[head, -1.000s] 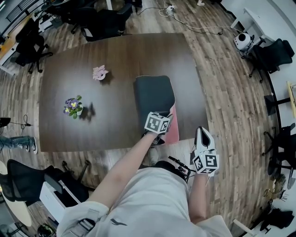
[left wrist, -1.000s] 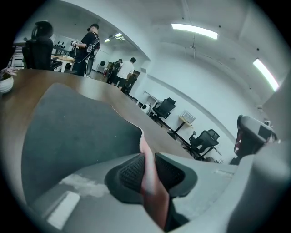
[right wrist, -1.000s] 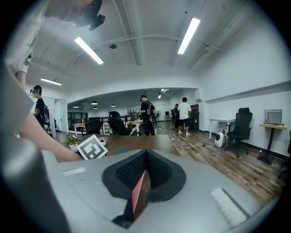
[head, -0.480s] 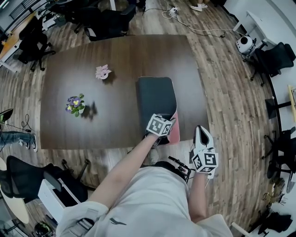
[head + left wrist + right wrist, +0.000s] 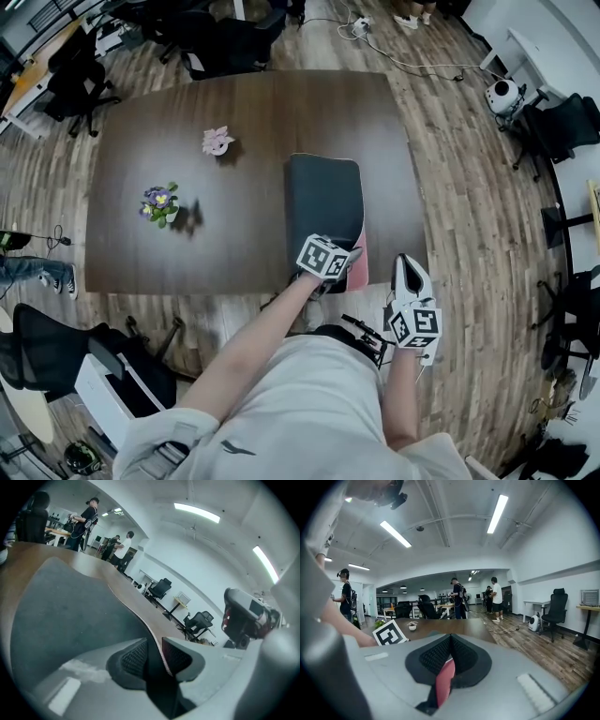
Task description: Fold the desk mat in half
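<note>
The desk mat (image 5: pixel 323 202) is lying on the right part of the dark table (image 5: pixel 234 122). Its long axis is running away from the person, and its near end is sitting at the table's near edge. Its grey face is turned up, with a band of pink underside (image 5: pixel 358 267) showing at the near right corner.

The left gripper (image 5: pixel 154 645) is hanging over that near end. Its jaws are standing partly apart, having just been opening, and the mat's thin edge is running between the pads without being pinched. The right gripper (image 5: pixel 450 641) is waiting off the table's near edge, well apart from the mat. Its jaws are pressing together on a pink strip (image 5: pixel 445 681), and what that strip is remains unclear from this angle.

The mat is looking thin, light and limp, so it is likely to sag and drape rather than hold a shape, with little risk of damage. A pinch at a near corner or along the short near edge is seeming the best hold, since the flat middle is offering nothing to grasp.
</note>
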{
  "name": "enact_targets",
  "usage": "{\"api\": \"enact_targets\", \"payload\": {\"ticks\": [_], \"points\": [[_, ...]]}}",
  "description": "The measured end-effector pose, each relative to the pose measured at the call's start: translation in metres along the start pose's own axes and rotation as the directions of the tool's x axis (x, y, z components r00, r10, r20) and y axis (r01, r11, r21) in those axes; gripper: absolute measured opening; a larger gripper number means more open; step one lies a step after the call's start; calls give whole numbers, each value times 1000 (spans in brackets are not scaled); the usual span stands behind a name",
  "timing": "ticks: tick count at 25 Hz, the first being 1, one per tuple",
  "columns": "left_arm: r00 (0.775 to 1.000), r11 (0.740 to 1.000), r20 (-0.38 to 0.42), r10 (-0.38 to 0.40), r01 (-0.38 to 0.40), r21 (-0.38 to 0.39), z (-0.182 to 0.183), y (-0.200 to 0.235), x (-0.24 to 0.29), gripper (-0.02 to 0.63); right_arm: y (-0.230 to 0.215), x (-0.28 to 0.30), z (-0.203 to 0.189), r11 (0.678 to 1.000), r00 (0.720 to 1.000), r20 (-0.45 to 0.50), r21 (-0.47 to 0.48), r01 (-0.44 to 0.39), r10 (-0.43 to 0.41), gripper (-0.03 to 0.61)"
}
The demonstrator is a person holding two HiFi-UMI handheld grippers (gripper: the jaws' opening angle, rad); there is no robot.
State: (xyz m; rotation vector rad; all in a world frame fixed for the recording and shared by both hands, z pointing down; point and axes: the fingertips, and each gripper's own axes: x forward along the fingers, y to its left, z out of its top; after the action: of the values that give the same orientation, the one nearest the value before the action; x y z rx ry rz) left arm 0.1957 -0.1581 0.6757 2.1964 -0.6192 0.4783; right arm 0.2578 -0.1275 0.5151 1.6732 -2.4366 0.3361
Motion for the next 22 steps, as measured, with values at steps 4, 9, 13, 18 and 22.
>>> {"api": "enact_targets", "payload": {"ticks": [4, 9, 13, 18, 22], "points": [[996, 999, 86, -32, 34, -29, 9, -4, -9, 116, 2, 0, -2, 1000, 1000, -1, 3, -7, 7, 0], [986, 999, 167, -4, 12, -48, 20, 3, -15, 115, 7, 3, -2, 1000, 1000, 2, 3, -18, 18, 0], [978, 999, 208, 8, 2, -45, 27, 2, -24, 106, 10, 2, -1, 1000, 1000, 0, 1, -23, 23, 0], [957, 999, 290, 15, -5, -33, 44, -2, -52, 106, 8, 4, -5, 1000, 1000, -11, 11, -27, 27, 0], [929, 998, 364, 58, -55, -20, 52, 11, -89, 106, 14, 15, -6, 998, 998, -12, 8, -58, 58, 0]]}}
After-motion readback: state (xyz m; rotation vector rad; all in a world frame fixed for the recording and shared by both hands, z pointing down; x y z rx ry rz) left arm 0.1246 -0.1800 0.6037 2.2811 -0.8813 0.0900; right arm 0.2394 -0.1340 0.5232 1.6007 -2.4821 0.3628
